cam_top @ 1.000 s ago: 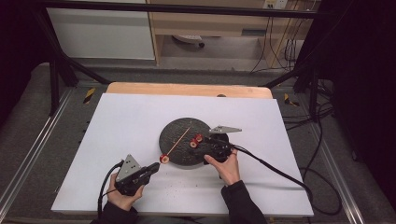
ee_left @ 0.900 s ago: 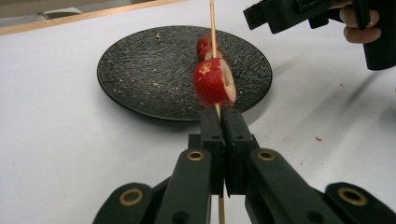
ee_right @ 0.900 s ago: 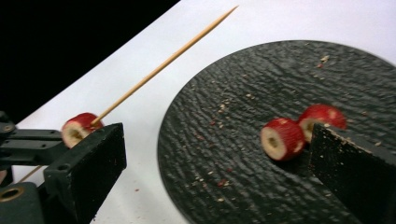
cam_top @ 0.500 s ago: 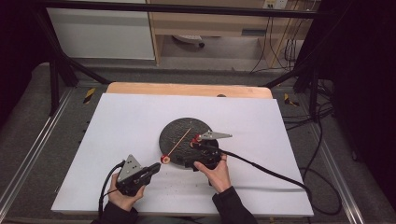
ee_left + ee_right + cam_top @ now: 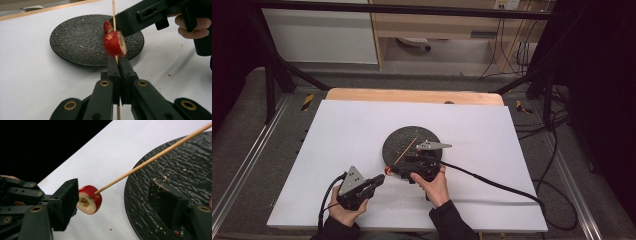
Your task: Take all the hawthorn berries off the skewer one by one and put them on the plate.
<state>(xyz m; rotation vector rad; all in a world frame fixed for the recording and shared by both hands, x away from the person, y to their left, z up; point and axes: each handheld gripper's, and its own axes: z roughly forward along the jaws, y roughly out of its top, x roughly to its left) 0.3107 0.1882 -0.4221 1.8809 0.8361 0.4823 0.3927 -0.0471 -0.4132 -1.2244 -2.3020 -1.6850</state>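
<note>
Red hawthorn-like fruit slice [image 5: 114, 47], round with a pale cored middle, sits threaded on the thin wooden skewer [image 5: 152, 158] we hold in our left gripper [image 5: 119, 65], whose black jaws are pressed tight together on the stick just below the slice. A second red piece [image 5: 107, 26] sits further up the same skewer, partly hidden behind our right gripper [image 5: 398, 171]. That gripper's jaws have just been closing and stand partly apart, one beside the front slice and the other over the round black textured plate [image 5: 75, 37]; the pads do not press on the fruit. The skewer slants up over the plate, which lies on the white table sheet [image 5: 337, 135] scattered with crumbs. Both of our hands rest near the table's near edge
</note>
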